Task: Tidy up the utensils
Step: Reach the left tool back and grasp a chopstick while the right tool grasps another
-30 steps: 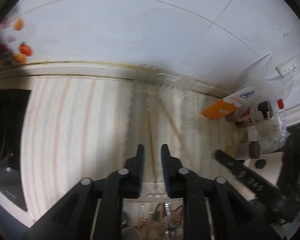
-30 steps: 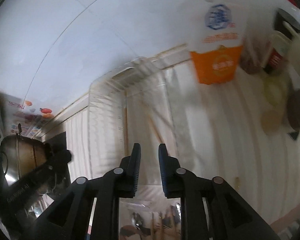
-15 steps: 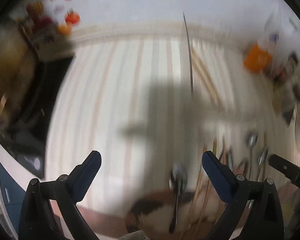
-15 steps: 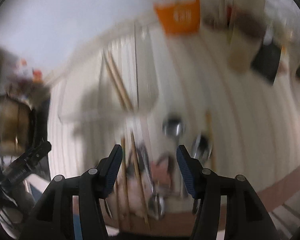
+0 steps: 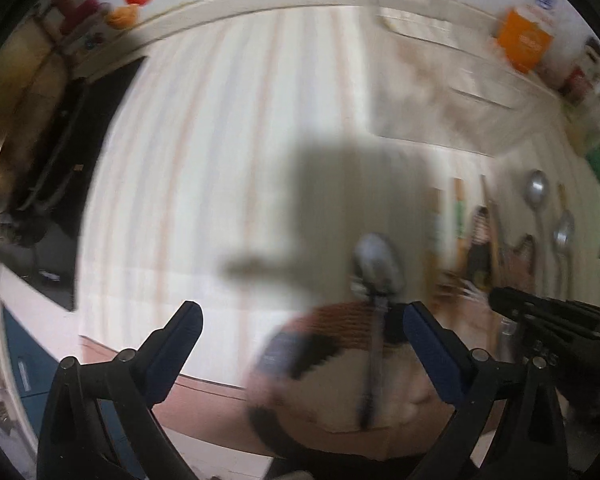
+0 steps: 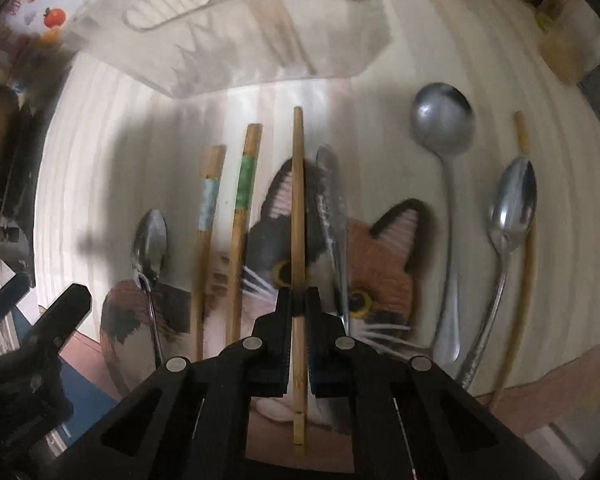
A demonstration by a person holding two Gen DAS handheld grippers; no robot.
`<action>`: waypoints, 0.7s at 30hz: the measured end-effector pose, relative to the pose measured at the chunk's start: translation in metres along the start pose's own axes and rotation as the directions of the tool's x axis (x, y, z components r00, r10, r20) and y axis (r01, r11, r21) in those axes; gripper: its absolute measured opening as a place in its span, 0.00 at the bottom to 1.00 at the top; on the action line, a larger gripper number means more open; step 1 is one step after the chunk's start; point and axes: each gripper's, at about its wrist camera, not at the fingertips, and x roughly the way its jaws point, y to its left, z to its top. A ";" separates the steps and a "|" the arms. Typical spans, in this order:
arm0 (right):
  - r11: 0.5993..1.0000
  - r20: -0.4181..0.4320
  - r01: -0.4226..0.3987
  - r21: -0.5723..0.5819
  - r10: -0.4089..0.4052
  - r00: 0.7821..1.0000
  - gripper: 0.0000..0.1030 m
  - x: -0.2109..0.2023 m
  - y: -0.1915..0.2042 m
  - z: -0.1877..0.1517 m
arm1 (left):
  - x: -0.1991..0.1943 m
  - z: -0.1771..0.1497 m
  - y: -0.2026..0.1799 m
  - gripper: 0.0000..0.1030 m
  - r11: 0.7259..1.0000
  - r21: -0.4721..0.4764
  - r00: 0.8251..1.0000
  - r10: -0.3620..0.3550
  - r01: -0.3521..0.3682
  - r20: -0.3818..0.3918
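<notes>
Presently, in the right wrist view, the left gripper (image 6: 48, 320) is showing as a black shape at the lower left of the frame. Just right of it a small steel spoon (image 6: 150, 248) is lying with its bowl toward the top. Next a chopstick with a pale blue band (image 6: 206, 232) and a chopstick with a green band (image 6: 242, 216) are lying side by side, close but apart. At centre the right gripper (image 6: 299, 312) is closing its jaws on a plain bamboo chopstick (image 6: 298, 200), which is running straight up the frame between the fingers (image 6: 278, 328). Just right of it a narrow metal utensil (image 6: 334, 216) is lying, too blurred to name. Further right a round-bowled steel ladle spoon (image 6: 442, 120) is lying, then an oval steel spoon (image 6: 514, 200) overlapping a long plain chopstick (image 6: 526, 240) at the right edge. Several of these are resting on a cat-face mat (image 6: 388, 256) on the pale striped counter (image 6: 100, 184). A clear plastic tray (image 6: 260, 32) is sitting across the upper centre.

In the left wrist view, heavily blurred, the left gripper (image 5: 300, 320) is standing wide open with nothing between its blue-padded fingers (image 5: 180, 336). A spoon (image 5: 376, 276) is lying between them on the mat (image 5: 340, 320). The right gripper (image 5: 548, 320) is entering at the lower right, and an orange carton (image 5: 524, 40) is standing at the upper right.
</notes>
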 end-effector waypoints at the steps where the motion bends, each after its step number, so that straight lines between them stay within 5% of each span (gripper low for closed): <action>1: 1.000 0.002 0.023 0.006 -0.023 1.000 0.06 -0.003 -0.006 -0.002 | 0.000 -0.001 -0.006 0.97 1.000 0.013 1.000 -0.022 0.022 -0.005; 3: 0.999 -0.001 0.038 0.024 -0.038 0.999 0.06 -0.007 -0.018 -0.004 | 0.004 -0.002 -0.022 0.90 0.997 0.042 0.997 -0.070 0.071 -0.018; 8: 0.995 -0.012 0.068 0.072 -0.067 0.998 0.06 -0.017 -0.053 -0.010 | 0.029 -0.002 -0.060 0.42 0.984 0.141 0.992 -0.097 0.108 -0.085; 10: 0.995 -0.021 0.053 0.083 -0.051 0.998 0.06 -0.019 -0.063 -0.013 | 0.039 -0.001 -0.070 0.32 0.979 0.175 0.991 -0.088 0.105 -0.105; 13: 0.995 -0.027 0.025 0.093 -0.022 0.999 0.07 -0.020 -0.073 -0.018 | 0.043 0.000 -0.078 0.29 0.975 0.211 0.994 -0.053 0.072 -0.092; 17: 0.996 -0.021 0.034 0.080 -0.033 0.999 0.07 -0.020 -0.083 -0.029 | 0.040 -0.002 -0.086 0.05 0.972 0.221 0.994 -0.065 0.083 -0.089; 21: 0.996 -0.014 0.041 0.077 -0.040 0.999 0.07 -0.022 -0.080 -0.033 | 0.041 0.000 -0.076 0.04 0.982 0.174 0.994 -0.061 0.076 -0.089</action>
